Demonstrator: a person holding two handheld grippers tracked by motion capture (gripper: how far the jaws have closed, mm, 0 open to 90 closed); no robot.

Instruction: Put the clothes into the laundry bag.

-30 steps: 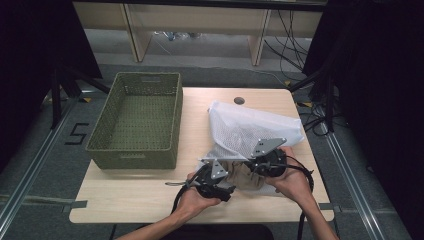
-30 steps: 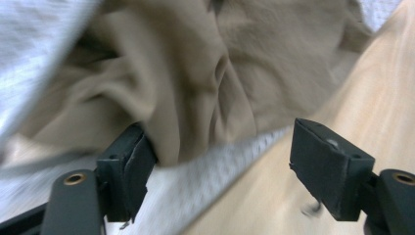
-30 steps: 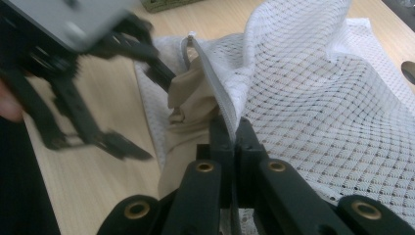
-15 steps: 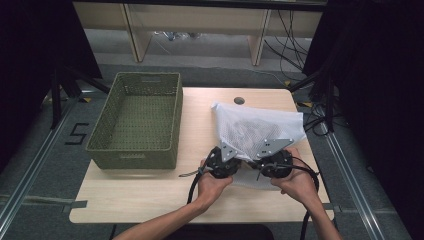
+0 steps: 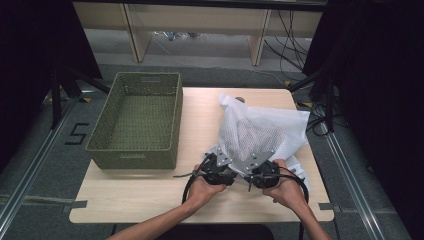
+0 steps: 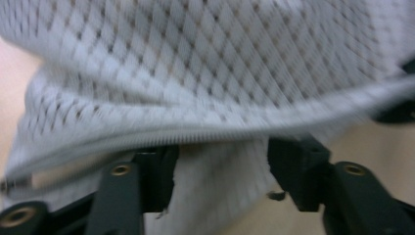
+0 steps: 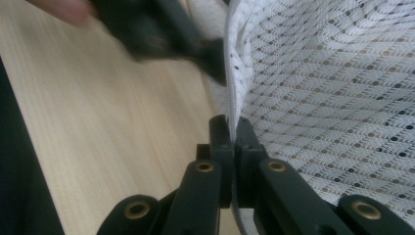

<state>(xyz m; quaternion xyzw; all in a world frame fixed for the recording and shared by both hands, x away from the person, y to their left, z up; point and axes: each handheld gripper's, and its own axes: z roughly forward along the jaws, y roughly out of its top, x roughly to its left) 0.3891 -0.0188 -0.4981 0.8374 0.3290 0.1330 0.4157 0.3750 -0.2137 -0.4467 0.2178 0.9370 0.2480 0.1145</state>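
Since half a second ago we've lifted the white mesh laundry bag [image 5: 260,132] a bit higher off the bench [image 5: 150,192], and it now puffs up taller. Our right gripper [image 7: 234,132] is clamped tight on the bag's zippered edge. The left gripper [image 6: 220,171] sits wide apart with the zipper hem across its jaws. The green wicker basket [image 5: 137,120] sits beside it, left.

light wooden table [image 5: 150,192]; green woven basket [image 5: 137,120], white mesh bag [image 5: 260,132]
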